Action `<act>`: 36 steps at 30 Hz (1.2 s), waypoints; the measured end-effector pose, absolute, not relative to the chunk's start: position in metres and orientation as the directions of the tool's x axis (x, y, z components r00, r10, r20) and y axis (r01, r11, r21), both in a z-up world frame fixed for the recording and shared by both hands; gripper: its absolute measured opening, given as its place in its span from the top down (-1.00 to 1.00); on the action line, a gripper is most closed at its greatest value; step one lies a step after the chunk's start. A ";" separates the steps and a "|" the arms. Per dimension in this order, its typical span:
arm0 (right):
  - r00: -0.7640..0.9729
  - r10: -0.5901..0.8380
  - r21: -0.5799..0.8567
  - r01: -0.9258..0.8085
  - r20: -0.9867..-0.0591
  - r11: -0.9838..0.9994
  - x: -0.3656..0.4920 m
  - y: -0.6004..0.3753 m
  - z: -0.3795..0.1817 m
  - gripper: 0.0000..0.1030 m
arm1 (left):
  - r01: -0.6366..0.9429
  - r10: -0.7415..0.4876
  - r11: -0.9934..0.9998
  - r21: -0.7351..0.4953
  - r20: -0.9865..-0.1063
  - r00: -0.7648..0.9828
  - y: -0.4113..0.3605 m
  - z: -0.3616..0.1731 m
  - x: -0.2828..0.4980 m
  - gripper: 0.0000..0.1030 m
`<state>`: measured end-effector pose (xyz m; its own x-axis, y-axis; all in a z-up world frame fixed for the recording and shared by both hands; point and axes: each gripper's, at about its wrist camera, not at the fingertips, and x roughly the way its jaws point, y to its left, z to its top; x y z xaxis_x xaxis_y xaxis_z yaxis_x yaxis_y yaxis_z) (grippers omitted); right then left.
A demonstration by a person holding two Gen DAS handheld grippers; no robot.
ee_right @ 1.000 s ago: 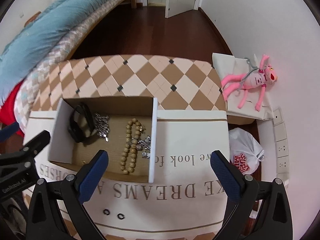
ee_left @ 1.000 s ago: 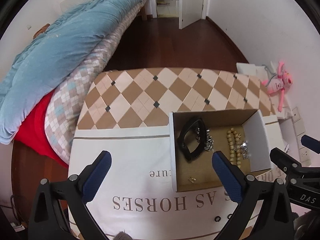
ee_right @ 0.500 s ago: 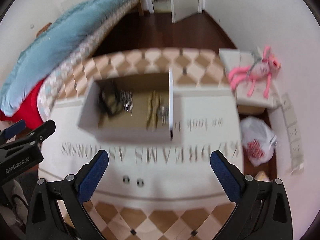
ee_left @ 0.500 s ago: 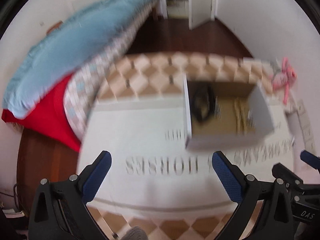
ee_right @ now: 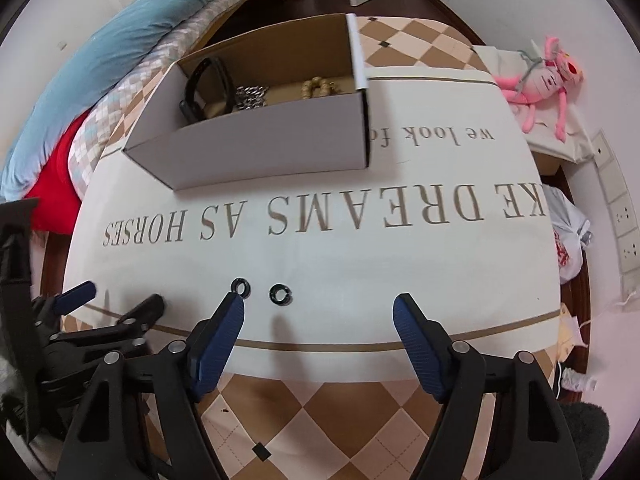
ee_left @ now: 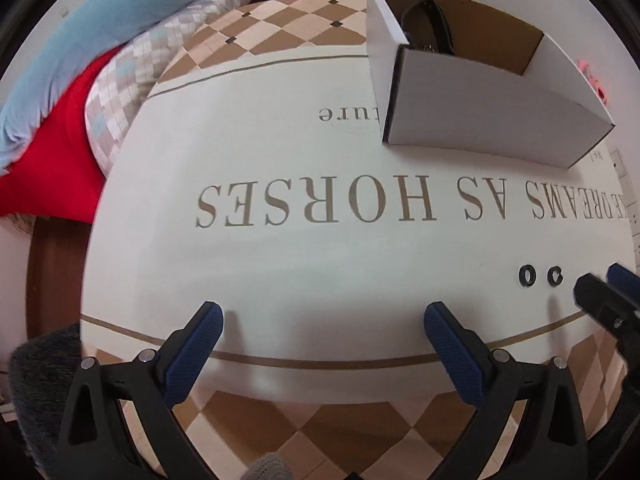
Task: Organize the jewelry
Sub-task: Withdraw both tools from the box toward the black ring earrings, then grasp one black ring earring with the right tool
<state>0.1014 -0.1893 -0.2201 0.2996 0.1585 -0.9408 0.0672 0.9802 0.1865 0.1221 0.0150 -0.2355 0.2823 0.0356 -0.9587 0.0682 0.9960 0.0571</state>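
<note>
cream tablecloth [ee_left: 320, 272] (lettered), wooden floor [ee_right: 320, 4]

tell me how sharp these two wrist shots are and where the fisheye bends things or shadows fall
Left wrist view: sharp, no motion blur; the lettering on the white cloth curves with the fisheye, and soft shadows sit just beyond the left gripper fingers. Right wrist view: equally crisp, the two black rings clear; the white box edges bow, corners vignette black, and the right gripper casts a faint shadow.
</note>
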 end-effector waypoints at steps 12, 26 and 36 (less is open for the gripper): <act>0.292 0.144 0.149 -0.008 -0.945 0.989 0.111 -0.161 -0.234 0.18 | 0.113 -0.035 0.994 0.000 -0.952 0.304 0.017 -0.237 0.123 -1.00; 0.329 0.090 0.097 0.006 -0.940 0.995 0.103 -0.162 -0.232 0.75 | 0.084 -0.031 0.996 -0.002 -0.941 0.336 0.018 -0.240 0.128 -1.00; 0.356 0.071 0.124 0.127 -0.932 0.984 0.087 -0.210 -0.219 0.75 | 0.147 -0.080 0.989 -0.035 -0.947 0.311 -0.040 -0.220 0.113 -1.00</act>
<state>0.0867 -0.2103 -0.2191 0.3565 0.0714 -0.9316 0.1270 0.9841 0.1240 0.1133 -0.0404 -0.2202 0.3113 -0.0800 -0.9470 0.1467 0.9885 -0.0352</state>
